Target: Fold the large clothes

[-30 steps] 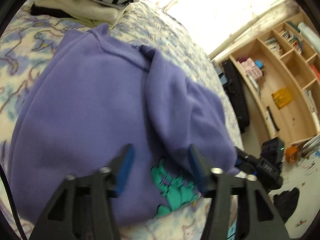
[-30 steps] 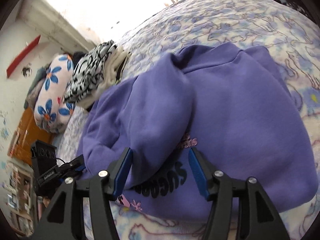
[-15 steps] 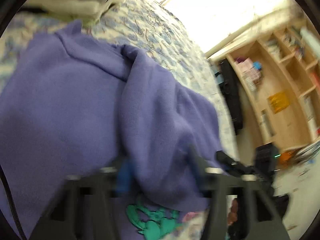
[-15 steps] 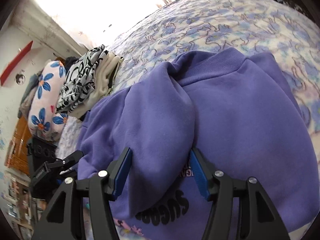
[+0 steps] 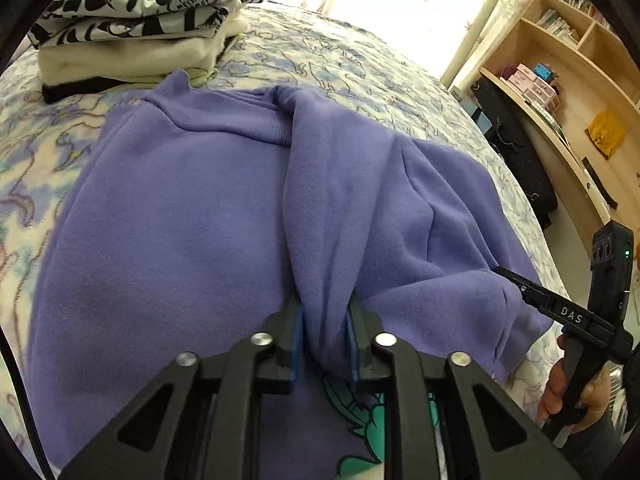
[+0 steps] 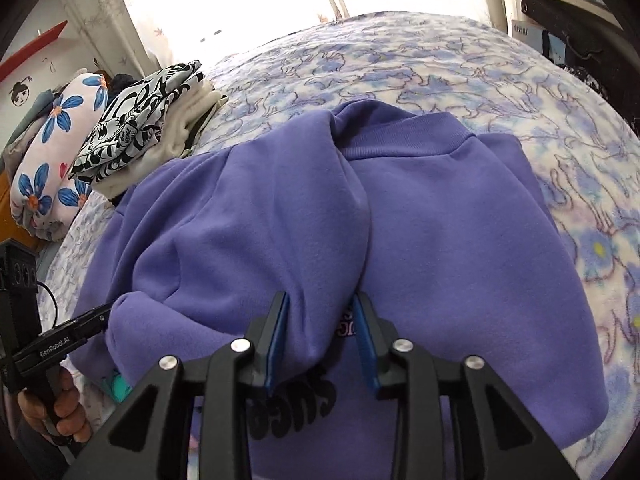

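Note:
A purple sweatshirt (image 5: 180, 216) lies on the patterned bedspread (image 5: 340, 64), partly folded, with a sleeve fold laid over its body. My left gripper (image 5: 324, 344) is shut on a bunched edge of that folded part, above the green print. The sweatshirt also fills the right wrist view (image 6: 460, 248). My right gripper (image 6: 320, 336) has its jaws closed in on another fold of the cloth near the dark lettering. Each gripper shows at the edge of the other's view, the right one (image 5: 560, 312) and the left one (image 6: 60, 344).
A stack of folded clothes (image 5: 140, 28) sits at the far side of the bed, also in the right wrist view (image 6: 148, 132). A flowered pillow (image 6: 52, 160) lies beyond it. A wooden bookshelf (image 5: 560, 92) and a black case (image 5: 516, 152) stand beside the bed.
Both grippers moved forward onto the sweatshirt's folds and closed on the cloth; a second ago both were open above it.

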Tool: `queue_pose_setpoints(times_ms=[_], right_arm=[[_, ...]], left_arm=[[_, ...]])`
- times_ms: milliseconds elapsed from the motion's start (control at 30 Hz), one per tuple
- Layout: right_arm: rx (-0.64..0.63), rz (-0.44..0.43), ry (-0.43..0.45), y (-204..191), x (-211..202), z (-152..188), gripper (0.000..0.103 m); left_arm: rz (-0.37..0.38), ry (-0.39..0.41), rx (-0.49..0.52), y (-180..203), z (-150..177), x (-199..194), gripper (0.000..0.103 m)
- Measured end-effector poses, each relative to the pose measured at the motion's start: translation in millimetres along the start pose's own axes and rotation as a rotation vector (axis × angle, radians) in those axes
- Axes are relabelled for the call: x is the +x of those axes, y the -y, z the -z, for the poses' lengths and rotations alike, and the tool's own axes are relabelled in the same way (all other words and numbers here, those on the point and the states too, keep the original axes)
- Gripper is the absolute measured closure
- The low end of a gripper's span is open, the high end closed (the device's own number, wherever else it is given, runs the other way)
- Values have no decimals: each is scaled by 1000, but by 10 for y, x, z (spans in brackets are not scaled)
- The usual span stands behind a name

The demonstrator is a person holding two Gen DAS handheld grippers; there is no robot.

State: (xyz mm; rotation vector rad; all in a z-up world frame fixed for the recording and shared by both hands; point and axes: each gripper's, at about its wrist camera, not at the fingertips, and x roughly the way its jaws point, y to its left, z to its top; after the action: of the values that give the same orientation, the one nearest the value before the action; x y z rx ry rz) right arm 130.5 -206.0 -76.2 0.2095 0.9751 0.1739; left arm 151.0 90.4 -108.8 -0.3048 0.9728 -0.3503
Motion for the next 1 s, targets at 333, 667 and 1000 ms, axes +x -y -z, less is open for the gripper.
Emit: queue_pose_setpoints(times_ms=[333,667,1000], right_arm=[[-91,123,182,-283,-456,-117,63],[-106,2,130,-601,147,-504,63],[-7,33,65,-70,315,-493,103]], left_arm=[[-134,157,136,429,-84,-494,66],[18,102,185,849,-341,21,76],[-1,2,147,535,-190,282,89]])
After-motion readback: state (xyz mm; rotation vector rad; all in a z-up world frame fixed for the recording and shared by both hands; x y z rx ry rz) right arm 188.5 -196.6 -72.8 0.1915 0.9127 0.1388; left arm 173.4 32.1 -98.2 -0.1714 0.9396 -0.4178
